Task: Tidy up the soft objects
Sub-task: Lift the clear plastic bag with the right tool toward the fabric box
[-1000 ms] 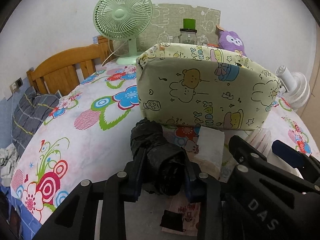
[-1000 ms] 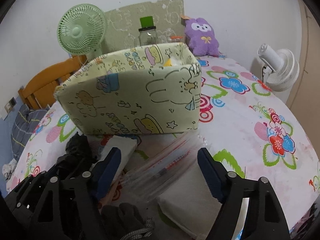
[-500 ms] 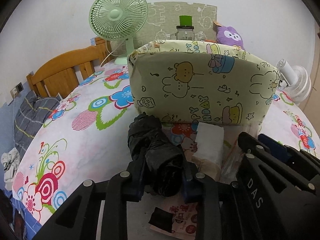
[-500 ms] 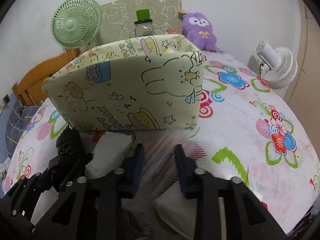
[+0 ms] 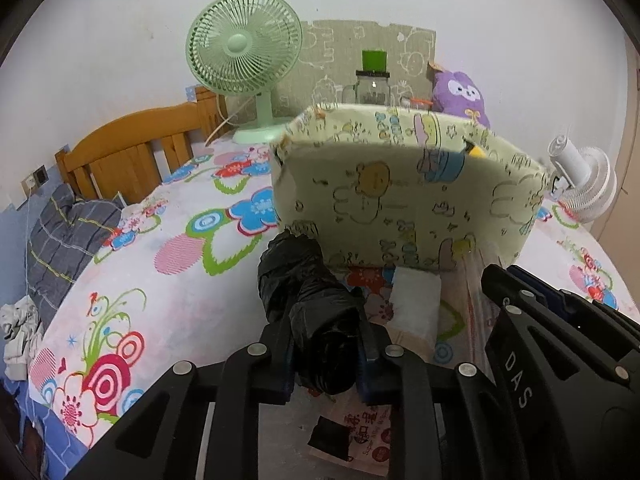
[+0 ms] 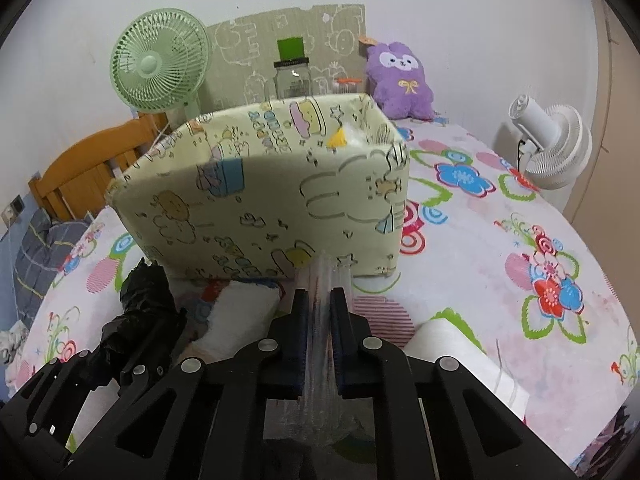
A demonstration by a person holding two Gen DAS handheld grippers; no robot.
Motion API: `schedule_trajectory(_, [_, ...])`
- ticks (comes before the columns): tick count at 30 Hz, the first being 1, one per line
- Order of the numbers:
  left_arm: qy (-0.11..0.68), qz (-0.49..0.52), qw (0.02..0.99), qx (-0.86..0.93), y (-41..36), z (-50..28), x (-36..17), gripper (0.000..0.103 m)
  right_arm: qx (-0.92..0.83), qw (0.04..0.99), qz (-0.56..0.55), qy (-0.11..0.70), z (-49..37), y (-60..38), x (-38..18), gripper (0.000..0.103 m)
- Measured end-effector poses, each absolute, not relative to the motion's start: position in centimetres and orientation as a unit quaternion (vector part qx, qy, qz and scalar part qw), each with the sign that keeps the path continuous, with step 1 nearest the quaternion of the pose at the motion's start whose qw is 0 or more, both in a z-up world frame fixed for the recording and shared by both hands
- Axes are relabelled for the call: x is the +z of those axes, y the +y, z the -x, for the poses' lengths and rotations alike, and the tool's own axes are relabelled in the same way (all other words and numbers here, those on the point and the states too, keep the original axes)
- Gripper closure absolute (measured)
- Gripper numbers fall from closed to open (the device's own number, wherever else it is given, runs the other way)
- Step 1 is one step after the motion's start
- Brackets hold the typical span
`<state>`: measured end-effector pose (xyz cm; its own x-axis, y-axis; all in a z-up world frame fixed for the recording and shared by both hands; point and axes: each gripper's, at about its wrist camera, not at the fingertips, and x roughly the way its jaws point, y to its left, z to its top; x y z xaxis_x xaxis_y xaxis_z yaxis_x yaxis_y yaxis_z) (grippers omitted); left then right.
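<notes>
Flowered sheets cover the bed (image 6: 500, 216) that carries everything, and the risks begin at its near edge. Nearest, the left gripper (image 5: 326, 354) is clamped on a crumpled black plastic bag (image 5: 304, 280), and the right gripper (image 6: 320, 316) is clamped on a bunch of clear plastic bags (image 6: 320, 368) standing up between its pads. Both loads are thin and slippery, and the clear bunch is pinched in a narrow line, so I judge that loose sheets could slide out and scatter if it is lifted fast. The black bag bulges well past the pads; its free end could sag and drag. Just beyond the pads a white folded cloth (image 5: 414, 304) lies between the two grippers, and a printed packet (image 5: 360, 428) lies under the left one; either might be snagged and pulled toward the near edge. Another white folded piece (image 6: 452, 336) sits beside the right gripper. The grippers are close side by side, so a careless swing could knock them together. Farther in, near the middle of the bed, stands the pale yellow cloth bin (image 6: 280, 200), probably the goal; its walls are soft, and a bag caught on the front rim could fold it or tip it. Behind it, along the far edge, a glass jar (image 6: 294, 78), a green fan (image 6: 156, 64) and a purple plush toy (image 6: 400, 80) stand near enough that a pushed bin may bump the jar.
</notes>
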<state>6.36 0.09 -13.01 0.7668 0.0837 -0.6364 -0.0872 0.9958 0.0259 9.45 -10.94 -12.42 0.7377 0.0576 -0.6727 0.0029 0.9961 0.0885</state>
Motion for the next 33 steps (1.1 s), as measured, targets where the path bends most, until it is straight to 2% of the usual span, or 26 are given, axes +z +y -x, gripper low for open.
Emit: schedule_trajectory(33, [0.259, 0.028, 0.966, 0.003, 0.2, -2.4, -4.2, 0.082, 0.02, 0.964, -0.038, 0.263, -4.6, -11.0, -2.2, 0.09])
